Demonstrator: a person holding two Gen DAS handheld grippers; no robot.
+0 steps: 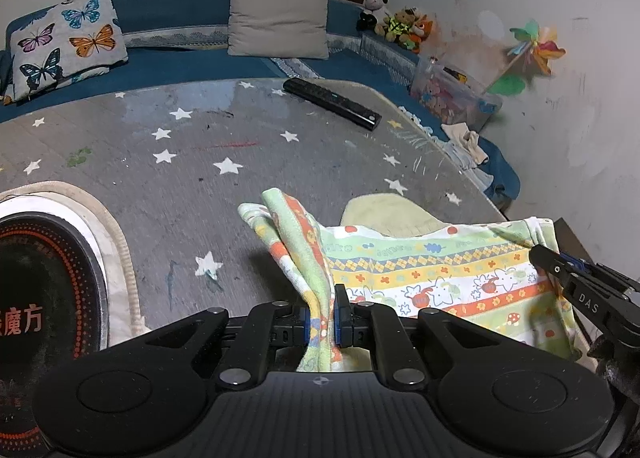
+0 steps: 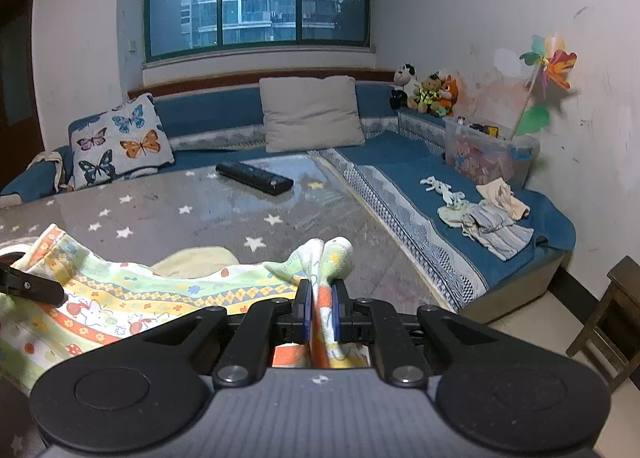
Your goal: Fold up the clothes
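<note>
A small patterned garment (image 1: 440,278) with green, orange and yellow stripes and cartoon animals hangs stretched between my two grippers above the grey star-print table (image 1: 192,177). My left gripper (image 1: 323,310) is shut on one bunched corner of it. My right gripper (image 2: 322,306) is shut on the other corner; it also shows in the left wrist view (image 1: 560,270) at the right edge. The garment (image 2: 140,298) spreads left in the right wrist view. A pale yellow cloth (image 1: 384,213) lies on the table behind it.
A black remote (image 1: 332,102) lies at the table's far side. A black round cooker (image 1: 44,298) on a white mat sits at the left. A blue sofa (image 2: 400,153) holds cushions, small clothes (image 2: 488,221), a toy box (image 2: 488,153). A wooden stool (image 2: 612,326) stands right.
</note>
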